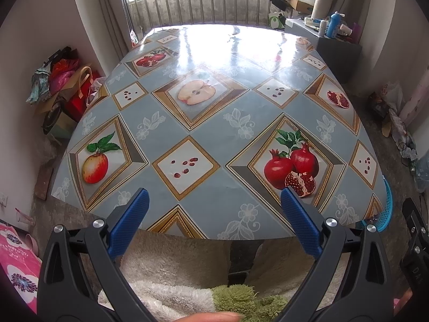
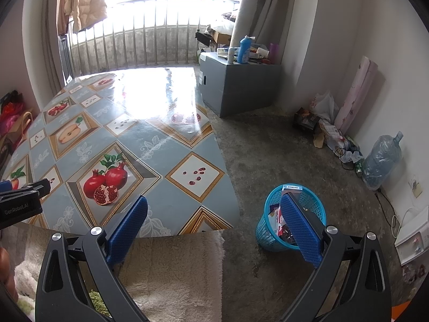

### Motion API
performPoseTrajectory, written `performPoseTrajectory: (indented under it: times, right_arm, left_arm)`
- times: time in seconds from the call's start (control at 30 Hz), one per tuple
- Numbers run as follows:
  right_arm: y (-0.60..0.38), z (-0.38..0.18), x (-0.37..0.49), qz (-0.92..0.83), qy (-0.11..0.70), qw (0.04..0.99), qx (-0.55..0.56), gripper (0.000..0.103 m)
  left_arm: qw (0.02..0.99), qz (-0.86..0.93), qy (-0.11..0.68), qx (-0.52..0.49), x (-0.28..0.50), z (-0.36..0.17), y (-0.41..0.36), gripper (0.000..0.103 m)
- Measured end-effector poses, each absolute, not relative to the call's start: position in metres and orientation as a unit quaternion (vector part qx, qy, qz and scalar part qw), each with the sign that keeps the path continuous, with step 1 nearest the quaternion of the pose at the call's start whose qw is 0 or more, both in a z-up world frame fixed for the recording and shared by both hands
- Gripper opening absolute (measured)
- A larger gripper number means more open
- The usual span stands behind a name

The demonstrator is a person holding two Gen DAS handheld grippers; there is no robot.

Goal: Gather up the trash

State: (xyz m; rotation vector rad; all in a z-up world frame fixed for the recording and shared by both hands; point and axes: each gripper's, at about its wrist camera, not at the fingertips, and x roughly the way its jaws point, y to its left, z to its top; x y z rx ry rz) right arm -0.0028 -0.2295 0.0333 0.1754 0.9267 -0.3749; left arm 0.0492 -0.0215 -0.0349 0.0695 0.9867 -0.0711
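A blue mesh trash basket [image 2: 316, 204] stands on the concrete floor right of the table, holding several wrappers [image 2: 278, 222]; its rim also shows in the left wrist view [image 1: 386, 209]. My left gripper [image 1: 214, 198] is open and empty above the near edge of the fruit-print table [image 1: 203, 123]. My right gripper [image 2: 214, 204] is open and empty, held off the table's near right corner [image 2: 166, 145], its right finger in front of the basket. The left gripper's body shows at the left edge of the right wrist view [image 2: 21, 204]. No loose trash shows on the table.
A grey cabinet [image 2: 236, 86] with bottles stands past the table. Bags and clutter [image 2: 327, 131] and a water jug [image 2: 383, 158] line the right wall. Bags [image 1: 67, 86] pile at the left. A fluffy beige cloth [image 2: 177, 273] lies below the grippers.
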Motion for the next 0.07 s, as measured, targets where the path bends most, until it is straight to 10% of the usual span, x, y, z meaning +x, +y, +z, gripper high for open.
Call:
performPoseTrajectory:
  times: [0.07]
  right_arm:
    - [-0.2296,0.0337,-0.0026,-0.18,0.444,0.874,0.084,0.096]
  left_arm:
    - [0.88,-0.035,0.473,0.034,0.0497,-0.0349,-0.0218,0.094]
